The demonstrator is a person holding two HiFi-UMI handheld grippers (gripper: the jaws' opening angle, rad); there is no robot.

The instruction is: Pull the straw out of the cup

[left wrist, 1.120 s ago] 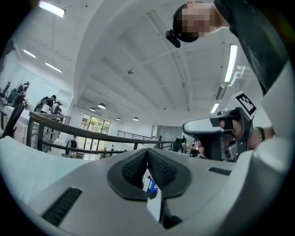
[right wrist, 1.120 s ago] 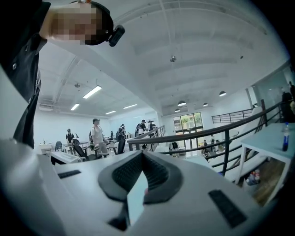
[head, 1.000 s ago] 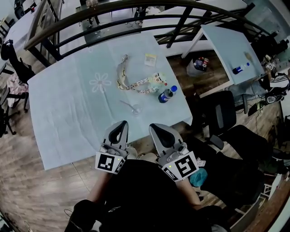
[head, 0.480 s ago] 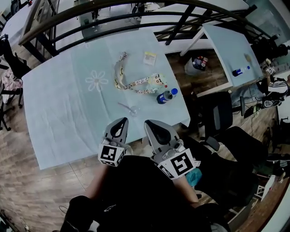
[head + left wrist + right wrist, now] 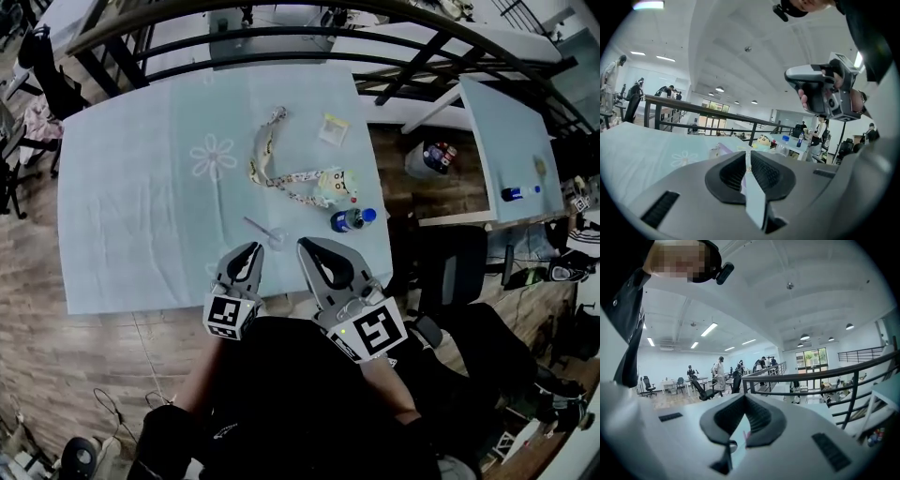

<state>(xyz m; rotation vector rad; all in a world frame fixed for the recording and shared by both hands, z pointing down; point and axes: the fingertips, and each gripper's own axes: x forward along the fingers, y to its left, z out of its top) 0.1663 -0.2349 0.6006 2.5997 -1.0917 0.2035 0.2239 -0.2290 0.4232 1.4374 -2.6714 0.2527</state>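
At the bench's near edge: left gripper (image 5: 248, 253) and right gripper (image 5: 312, 249) hover just short of the cup (image 5: 277, 240), and nothing is touched yet.
Cup: small and clear, on the pale cloth of the bench (image 5: 122, 216), close to its near edge (upright or tipped, I can't tell from up here).
Straw: the straw (image 5: 255, 226) sits in the cup, slanting away from it up and to the left.
Left gripper: jaws pressed together, empty, just nearer than the cup and to its left.
Right gripper: jaws together too, nothing between them, nearer than the cup and to its right.
Step in hand: the approach, I'd say; the pull hasn't begun.
Next move: jaws must part first. Then likely one gripper steadies the cup while the other pinches the straw's free end and draws it out along its own slant.
Open room: left of the cup, wide bare cloth, so plenty of space to pull that way.
Crowding: bottle (image 5: 348, 220) near the cup's right, plush toy (image 5: 337, 184) and lanyard (image 5: 267, 155) beyond the cup.
Risk: a light cup may drag along with the straw, towards the near edge.
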